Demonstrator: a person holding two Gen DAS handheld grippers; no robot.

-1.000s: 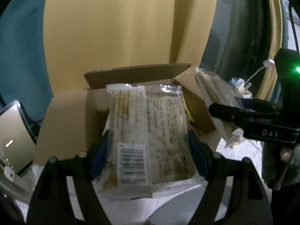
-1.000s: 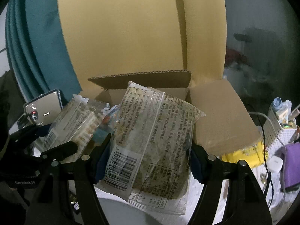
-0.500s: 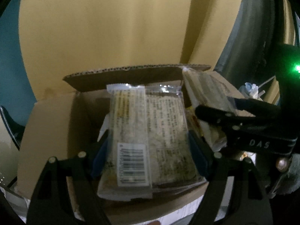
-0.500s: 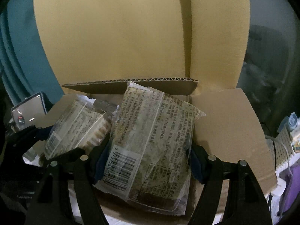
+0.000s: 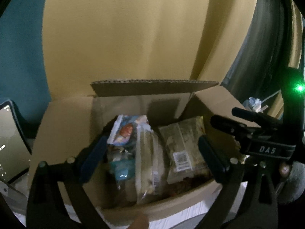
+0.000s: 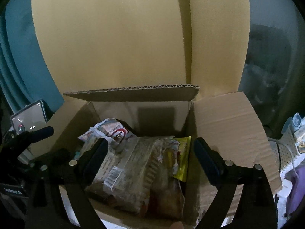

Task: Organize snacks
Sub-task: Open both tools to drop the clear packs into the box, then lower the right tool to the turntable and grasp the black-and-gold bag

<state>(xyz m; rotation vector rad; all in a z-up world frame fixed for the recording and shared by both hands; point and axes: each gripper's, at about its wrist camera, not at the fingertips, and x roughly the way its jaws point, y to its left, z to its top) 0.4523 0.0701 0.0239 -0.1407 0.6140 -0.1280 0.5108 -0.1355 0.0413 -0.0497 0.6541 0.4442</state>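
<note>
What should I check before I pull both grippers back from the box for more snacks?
1. Left gripper open, nothing between pads: ok; its jaws have just been opening.
2. Right gripper open, nothing gripped: ok; it too has just been opening.
3. Clear packets lying inside the box, not on its rim: ok.
4. Box flaps folded out, opening clear: ok.
5. Grippers apart from each other: ok.
6. More snacks waiting outside the box: cannot tell.
</note>
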